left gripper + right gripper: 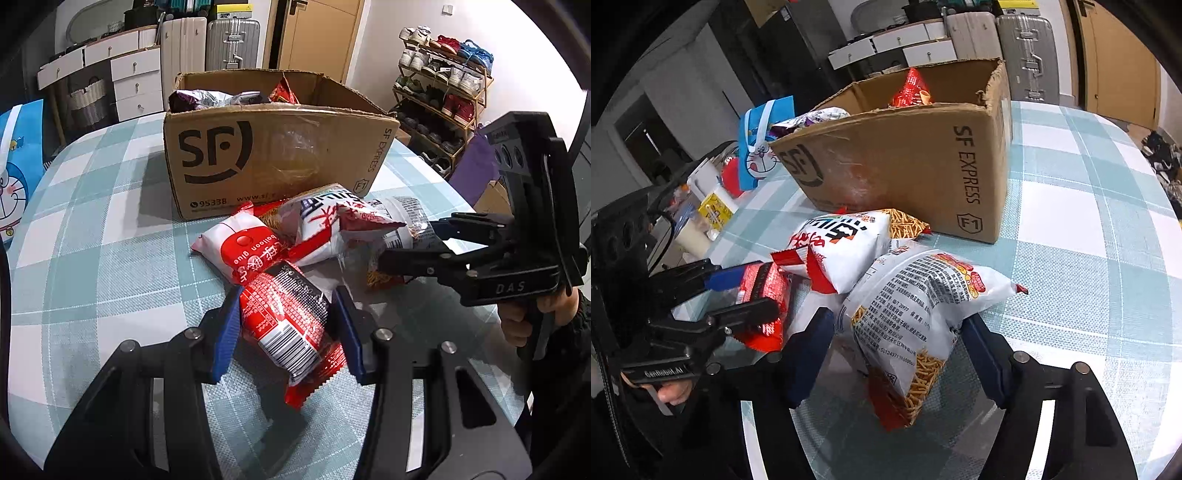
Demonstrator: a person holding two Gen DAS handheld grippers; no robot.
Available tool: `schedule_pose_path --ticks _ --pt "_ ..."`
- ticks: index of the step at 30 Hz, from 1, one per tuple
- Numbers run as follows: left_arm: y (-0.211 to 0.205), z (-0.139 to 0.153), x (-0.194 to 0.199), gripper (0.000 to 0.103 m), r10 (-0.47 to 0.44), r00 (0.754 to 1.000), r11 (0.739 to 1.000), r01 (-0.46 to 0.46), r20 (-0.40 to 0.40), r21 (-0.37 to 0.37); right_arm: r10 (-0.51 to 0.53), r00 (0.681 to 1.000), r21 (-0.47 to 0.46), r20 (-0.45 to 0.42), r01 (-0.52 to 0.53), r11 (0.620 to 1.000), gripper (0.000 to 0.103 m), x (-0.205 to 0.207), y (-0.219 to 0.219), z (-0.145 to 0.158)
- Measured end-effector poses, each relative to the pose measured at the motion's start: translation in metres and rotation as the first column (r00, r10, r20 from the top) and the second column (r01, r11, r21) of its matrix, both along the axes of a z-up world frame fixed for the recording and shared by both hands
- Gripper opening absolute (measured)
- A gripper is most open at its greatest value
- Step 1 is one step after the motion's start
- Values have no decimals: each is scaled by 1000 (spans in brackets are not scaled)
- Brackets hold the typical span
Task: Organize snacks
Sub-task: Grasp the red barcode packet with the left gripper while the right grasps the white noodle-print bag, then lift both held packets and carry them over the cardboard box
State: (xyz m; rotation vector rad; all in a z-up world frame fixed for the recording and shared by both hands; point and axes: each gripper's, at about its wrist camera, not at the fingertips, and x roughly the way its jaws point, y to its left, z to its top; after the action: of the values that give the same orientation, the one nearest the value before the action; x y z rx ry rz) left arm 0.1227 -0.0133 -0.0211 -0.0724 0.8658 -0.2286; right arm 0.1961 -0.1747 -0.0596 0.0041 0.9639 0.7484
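Note:
A pile of snack bags lies on the checked table in front of an open SF Express cardboard box (258, 155) (923, 166) that holds a purple bag (199, 98) and a red bag (912, 90). My left gripper (286, 325) is shut on a red snack packet (291, 325), also seen in the right wrist view (762, 291). My right gripper (897, 350) is shut on a white noodle-snack bag (916, 314), also seen in the left wrist view (400, 221). A white bag with red print (317, 225) (842, 247) and a red-and-white "balloon glue" bag (243, 247) lie between them.
The table (92, 240) has a teal and white checked cloth. A blue Doraemon bag (764, 144) and small items (713, 210) sit off the table's left. A shoe rack (439, 92), suitcases (232, 44) and white drawers (136, 77) stand behind the table.

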Motion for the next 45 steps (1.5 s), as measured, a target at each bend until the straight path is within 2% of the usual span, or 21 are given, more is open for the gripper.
schedule_pose_path --ticks 6,11,34,45 --pt "3 7 -3 45 0 1000 1000 0 20 -14 -15 999 10 47 14 1000 58 -2 -9 7" --pt "5 12 -5 45 11 1000 1000 -10 28 -26 -28 996 28 83 26 999 56 -4 -18 19" --pt "19 58 -28 45 78 984 995 -66 162 -76 -51 966 178 255 5 984 55 -34 -40 80" --pt "26 82 -24 45 108 973 992 -91 203 -90 -85 957 229 277 20 973 55 -36 -44 92"
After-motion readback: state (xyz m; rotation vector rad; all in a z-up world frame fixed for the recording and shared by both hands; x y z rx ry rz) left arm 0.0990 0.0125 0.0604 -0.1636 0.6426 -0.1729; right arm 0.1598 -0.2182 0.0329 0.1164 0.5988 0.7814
